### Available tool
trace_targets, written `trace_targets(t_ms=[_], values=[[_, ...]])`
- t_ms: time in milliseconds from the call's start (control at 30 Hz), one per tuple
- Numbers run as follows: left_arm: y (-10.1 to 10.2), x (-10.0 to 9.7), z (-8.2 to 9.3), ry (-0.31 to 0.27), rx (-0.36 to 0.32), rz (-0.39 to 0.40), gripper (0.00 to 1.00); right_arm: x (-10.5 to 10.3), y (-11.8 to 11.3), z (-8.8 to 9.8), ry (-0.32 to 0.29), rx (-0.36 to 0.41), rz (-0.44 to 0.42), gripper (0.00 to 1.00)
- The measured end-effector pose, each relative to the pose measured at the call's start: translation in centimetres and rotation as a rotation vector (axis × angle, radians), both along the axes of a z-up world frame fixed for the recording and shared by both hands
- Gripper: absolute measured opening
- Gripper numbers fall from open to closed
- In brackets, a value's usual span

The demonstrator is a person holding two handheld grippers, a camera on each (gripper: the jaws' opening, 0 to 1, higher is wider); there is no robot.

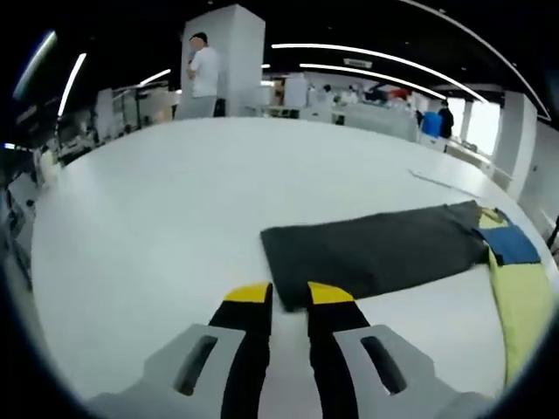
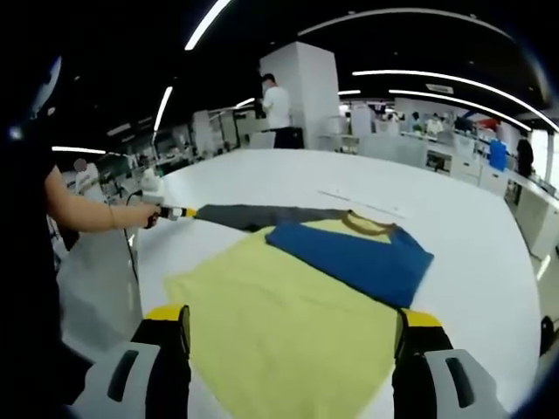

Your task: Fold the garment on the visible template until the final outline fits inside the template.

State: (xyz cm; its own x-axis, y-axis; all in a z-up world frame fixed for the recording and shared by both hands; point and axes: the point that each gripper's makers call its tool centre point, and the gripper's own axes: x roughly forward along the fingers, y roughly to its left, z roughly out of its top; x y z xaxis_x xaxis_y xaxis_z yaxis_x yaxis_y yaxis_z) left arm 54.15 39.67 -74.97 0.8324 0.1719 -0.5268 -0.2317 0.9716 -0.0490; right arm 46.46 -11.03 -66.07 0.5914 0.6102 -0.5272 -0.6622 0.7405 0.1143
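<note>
Yellow-tipped jaws of my left gripper (image 1: 289,295) stood nearest the lens, drawn narrow with a slim gap between them, poised at the near edge of the dark grey sleeve (image 1: 376,249) of the garment (image 2: 297,297). Whether they already pinched the cloth, I could not tell. That sleeve lay stretched flat across the white table (image 1: 175,201), running toward the blue and yellow parts at the right of the left gripper view.

My right gripper (image 2: 295,336) was spread wide and held nothing, hovering over the yellow body of the shirt, with the blue sleeve (image 2: 354,257) folded across the chest below the brown collar (image 2: 362,223).

I judged one sleeve to be folded in already and the grey one to be the step in hand. Next I would need a firm grip on its end, then a carry across the body.

From the right gripper view I saw the whole garment, my hand (image 2: 144,214) and the left gripper at the sleeve's far end. No template outline was plain to me in either view.
</note>
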Motion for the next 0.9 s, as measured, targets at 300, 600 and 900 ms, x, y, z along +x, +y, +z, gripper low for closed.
trace_targets(t_ms=[300,600,900], values=[[-0.2,0.1,-0.6,0.021,0.012,0.005,0.12,-0.2,-0.3,0.0,-0.001,0.0,-0.018,0.96],[0.7,-0.2,-0.9,-0.003,-0.112,0.164,0.05,-0.6,-0.4,-0.3,0.005,0.002,-0.037,0.94],[0.6,-0.1,-1.1,0.001,-0.132,0.187,0.0,-0.4,-0.8,-0.1,0.007,0.04,-0.065,0.93]])
